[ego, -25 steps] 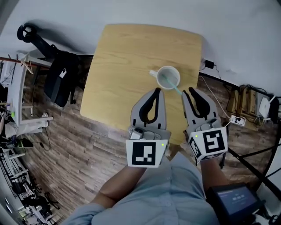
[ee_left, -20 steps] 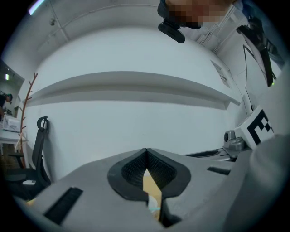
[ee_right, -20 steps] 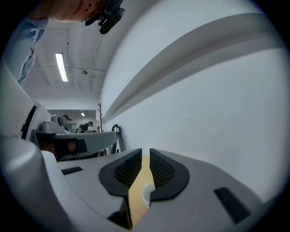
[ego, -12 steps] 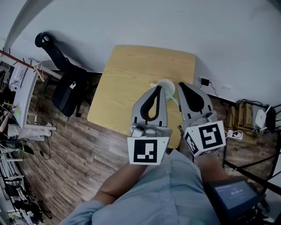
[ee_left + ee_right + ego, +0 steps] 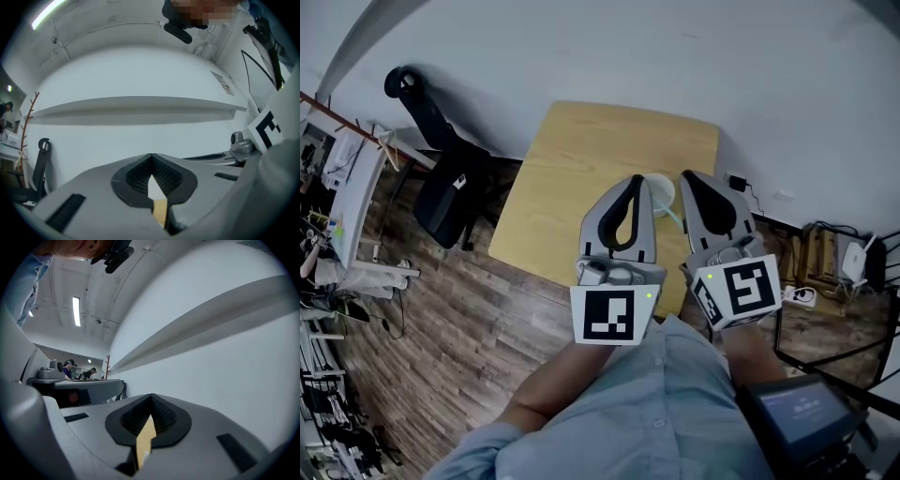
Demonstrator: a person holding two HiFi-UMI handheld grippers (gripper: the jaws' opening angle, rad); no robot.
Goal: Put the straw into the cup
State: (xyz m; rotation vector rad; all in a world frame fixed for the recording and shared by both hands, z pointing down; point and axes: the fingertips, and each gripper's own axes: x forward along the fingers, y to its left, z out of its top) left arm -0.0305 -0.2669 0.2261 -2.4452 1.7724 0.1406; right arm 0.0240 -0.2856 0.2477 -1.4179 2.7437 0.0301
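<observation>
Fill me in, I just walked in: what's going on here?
A person holds the left hand-held gripper and the right hand-held gripper above a wooden table. Both are shut with nothing between the jaws. The white cup stands on the table just beyond their tips, and the straw already leans in it.

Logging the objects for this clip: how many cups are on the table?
1. The white cup stands toward the table's right side, partly covered by the tips of the left hand-held gripper and right hand-held gripper; they could hide something more.
</observation>
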